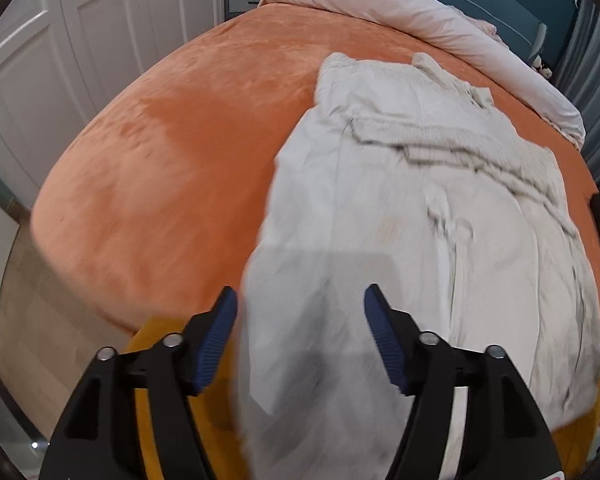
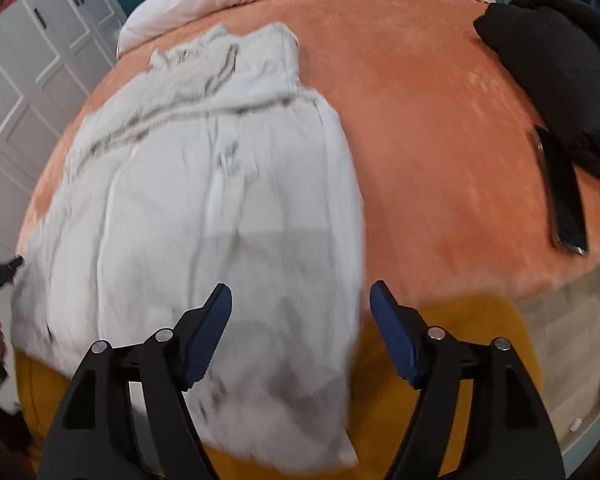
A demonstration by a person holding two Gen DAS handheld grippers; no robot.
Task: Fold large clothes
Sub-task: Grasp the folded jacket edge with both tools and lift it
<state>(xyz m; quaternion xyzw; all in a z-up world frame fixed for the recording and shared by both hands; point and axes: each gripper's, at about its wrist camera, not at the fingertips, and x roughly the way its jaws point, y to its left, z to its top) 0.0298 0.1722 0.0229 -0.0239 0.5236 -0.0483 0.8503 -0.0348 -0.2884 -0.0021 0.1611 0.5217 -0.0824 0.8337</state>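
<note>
A large off-white garment [image 1: 412, 216] lies spread lengthwise on the orange bed cover [image 1: 172, 152], its near end hanging over the bed's front edge. It also shows in the right wrist view [image 2: 204, 208]. My left gripper [image 1: 300, 304] is open and empty, above the garment's near left corner. My right gripper [image 2: 300, 300] is open and empty, above the garment's near right edge. The left gripper's tip [image 2: 4, 268] shows at the far left of the right wrist view. Both views are motion-blurred.
A pale pink duvet [image 1: 400, 12] is bunched at the head of the bed. A black garment [image 2: 556, 64] and a dark flat strap-like object [image 2: 564, 200] lie on the bed's right side. A yellow bed base [image 2: 452, 344] shows below. White wardrobe doors [image 1: 60, 40] stand left.
</note>
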